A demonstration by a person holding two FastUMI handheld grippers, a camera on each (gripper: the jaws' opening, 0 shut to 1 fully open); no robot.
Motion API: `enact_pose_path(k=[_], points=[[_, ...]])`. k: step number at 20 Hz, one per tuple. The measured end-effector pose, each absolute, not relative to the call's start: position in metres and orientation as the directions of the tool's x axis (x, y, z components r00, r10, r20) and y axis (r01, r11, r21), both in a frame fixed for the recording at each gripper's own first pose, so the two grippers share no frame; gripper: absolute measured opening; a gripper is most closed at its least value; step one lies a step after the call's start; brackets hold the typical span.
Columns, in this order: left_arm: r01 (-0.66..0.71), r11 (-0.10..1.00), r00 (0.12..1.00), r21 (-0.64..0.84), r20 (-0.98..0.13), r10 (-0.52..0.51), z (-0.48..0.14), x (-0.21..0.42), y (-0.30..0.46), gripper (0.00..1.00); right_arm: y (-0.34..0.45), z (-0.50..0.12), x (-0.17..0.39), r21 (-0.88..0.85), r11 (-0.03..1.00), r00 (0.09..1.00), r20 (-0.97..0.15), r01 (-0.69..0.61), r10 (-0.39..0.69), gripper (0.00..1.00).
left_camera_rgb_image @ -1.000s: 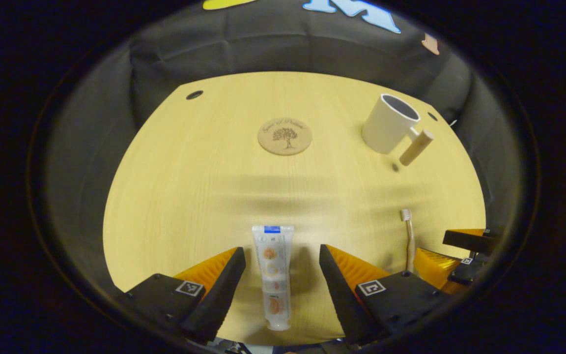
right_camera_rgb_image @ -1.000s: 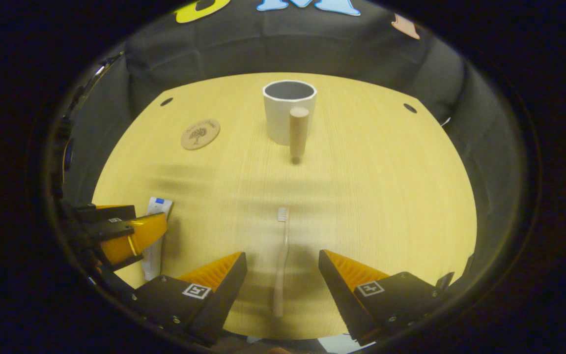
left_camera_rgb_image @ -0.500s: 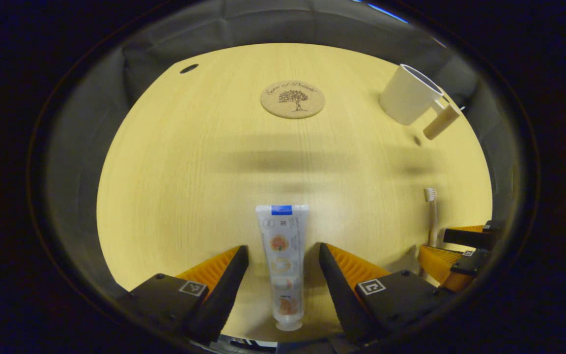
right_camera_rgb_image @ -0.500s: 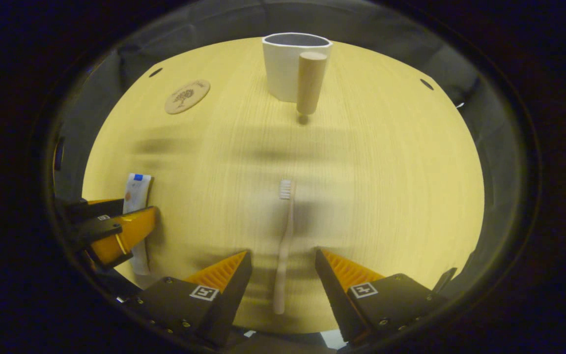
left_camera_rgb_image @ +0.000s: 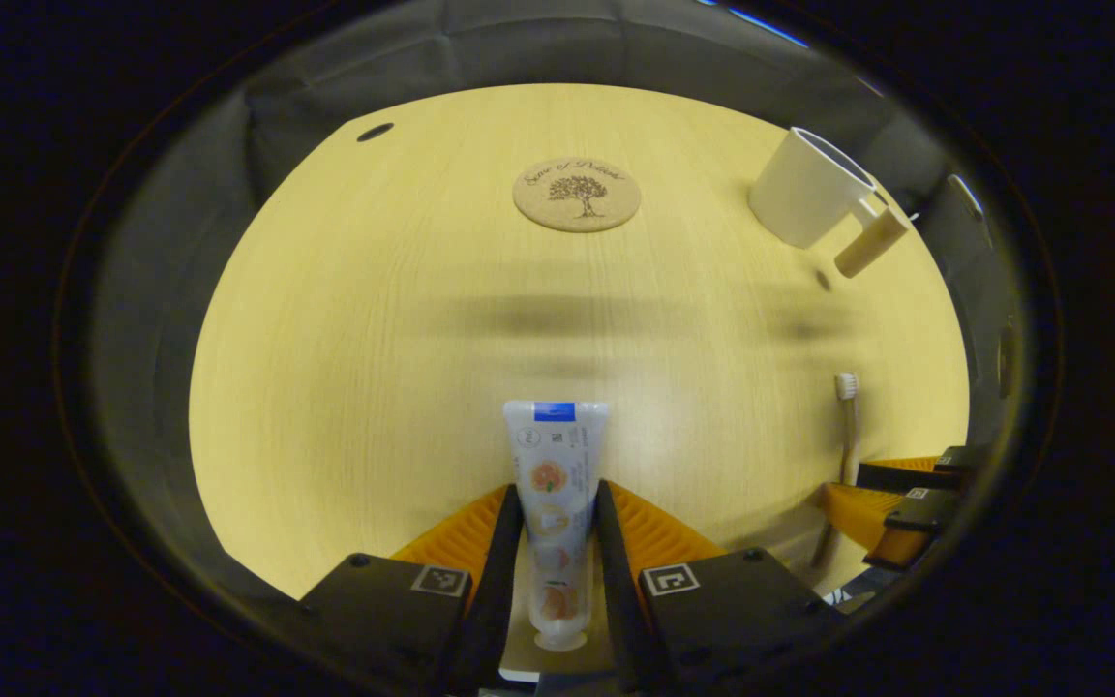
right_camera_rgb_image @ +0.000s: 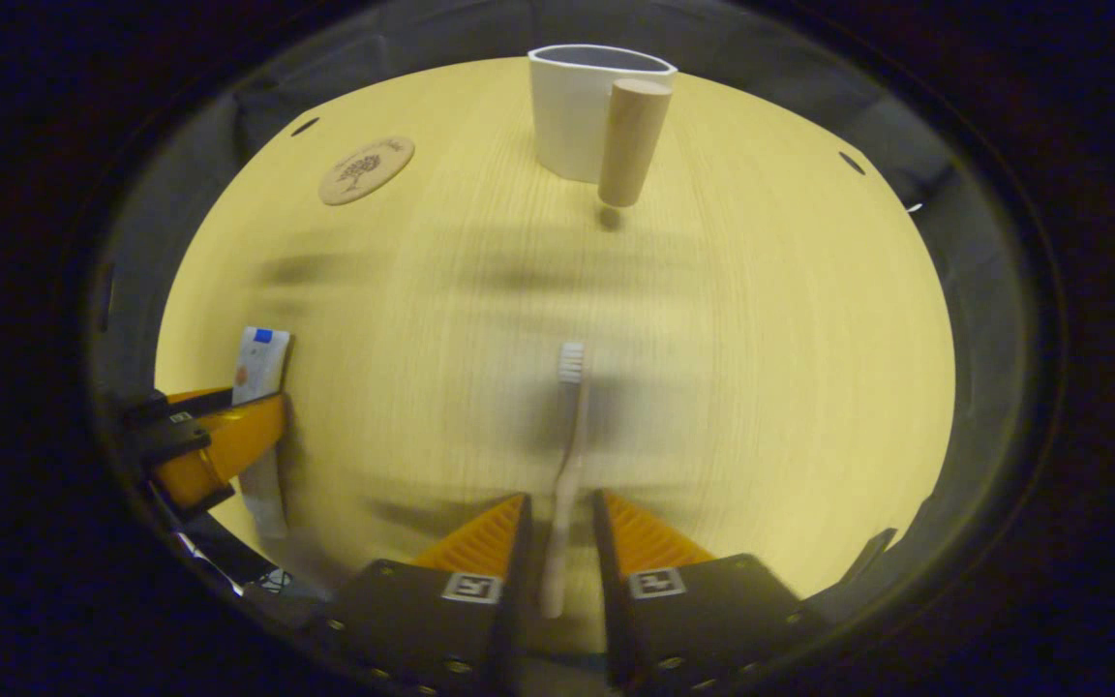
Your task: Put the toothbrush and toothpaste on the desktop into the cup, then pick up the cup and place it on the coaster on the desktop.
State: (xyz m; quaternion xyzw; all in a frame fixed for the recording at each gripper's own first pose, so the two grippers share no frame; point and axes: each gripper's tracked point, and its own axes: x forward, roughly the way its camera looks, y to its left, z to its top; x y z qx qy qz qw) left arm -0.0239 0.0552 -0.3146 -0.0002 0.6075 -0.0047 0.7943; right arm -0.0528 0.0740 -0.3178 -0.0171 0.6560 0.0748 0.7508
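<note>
A white toothpaste tube (left_camera_rgb_image: 555, 465) with a blue band lies on the pale wooden desktop (left_camera_rgb_image: 374, 339), and my left gripper (left_camera_rgb_image: 557, 503) is shut on its lower half. In the right gripper view my right gripper (right_camera_rgb_image: 560, 513) is shut on the handle of a light toothbrush (right_camera_rgb_image: 569, 426), bristles pointing away. The white cup (right_camera_rgb_image: 577, 111) with its wooden peg handle (right_camera_rgb_image: 630, 140) stands at the far side; the left gripper view shows the cup (left_camera_rgb_image: 804, 189) at the upper right. A round cork coaster (left_camera_rgb_image: 577, 194) with a tree print lies left of the cup. The left gripper (right_camera_rgb_image: 219, 445) and toothpaste tube (right_camera_rgb_image: 257, 363) sit at the left edge of the right gripper view.
Small dark holes (left_camera_rgb_image: 376, 132) mark the desktop's far corners, one (right_camera_rgb_image: 852, 162) at the far right. Black cloth walls close the booth behind the desktop. The right gripper (left_camera_rgb_image: 891, 508) and toothbrush (left_camera_rgb_image: 846, 426) sit at the right edge of the left gripper view.
Both grippers have closed: the left one onto the toothpaste tube, the right one onto the toothbrush handle. Both have also come down and forward over the last second.
</note>
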Motion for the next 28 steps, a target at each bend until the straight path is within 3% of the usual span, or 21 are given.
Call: enact_pose_path(k=[1, 3, 4, 5, 7, 8, 9, 12, 19, 28], points=[[0.011, 1.0, 0.26, -0.003, -0.966, -0.005, -0.316, -0.025, 0.056, 0.49, 0.076, -0.316, -0.056, 0.095, 0.987, 0.097, -0.989, -0.127, 0.108, 0.17], [0.009, 1.0, 0.261, -0.005, -0.965, -0.007, -0.315, -0.024, 0.057, 0.44, 0.074, -0.32, -0.051, 0.108, 0.987, 0.117, -0.986, -0.119, 0.122, 0.17], [0.003, 1.0, 0.271, -0.006, -0.963, -0.007, -0.314, -0.023, 0.058, 0.4, 0.074, -0.316, -0.055, 0.124, 0.985, 0.109, -0.984, -0.123, 0.137, 0.09], [0.003, 1.0, 0.271, -0.01, -0.963, -0.01, -0.313, -0.024, 0.058, 0.35, 0.073, -0.315, -0.055, 0.137, 0.981, 0.112, -0.982, -0.134, 0.152, 0.09], [0.008, 1.0, 0.292, -0.011, -0.956, -0.013, -0.312, -0.021, 0.059, 0.35, 0.074, -0.32, -0.053, 0.159, 0.978, 0.121, -0.977, -0.137, 0.176, 0.12], [0.02, 1.0, 0.297, -0.016, -0.955, -0.021, -0.31, -0.02, 0.059, 0.28, 0.072, -0.314, -0.053, 0.164, 0.977, 0.139, -0.973, -0.138, 0.183, 0.05], [0.032, 0.999, 0.306, -0.015, -0.952, -0.024, -0.31, -0.02, 0.059, 0.3, 0.072, -0.31, -0.05, 0.17, 0.977, 0.142, -0.972, -0.13, 0.188, 0.05], [0.046, 0.999, 0.341, 0.003, -0.94, -0.013, -0.306, -0.017, 0.06, 0.22, 0.073, -0.315, -0.051, 0.188, 0.972, 0.17, -0.963, -0.138, 0.21, 0.03], [0.038, 0.999, 0.444, -0.001, -0.896, -0.018, -0.273, -0.003, 0.052, 0.24, 0.076, -0.28, -0.037, 0.297, 0.949, 0.283, -0.906, -0.105, 0.315, 0.04], [0.011, 0.998, 0.633, -0.062, -0.772, -0.055, -0.208, 0.037, 0.034, 0.24, 0.086, -0.199, 0.002, 0.404, 0.897, 0.554, -0.712, -0.18, 0.432, 0.03]])
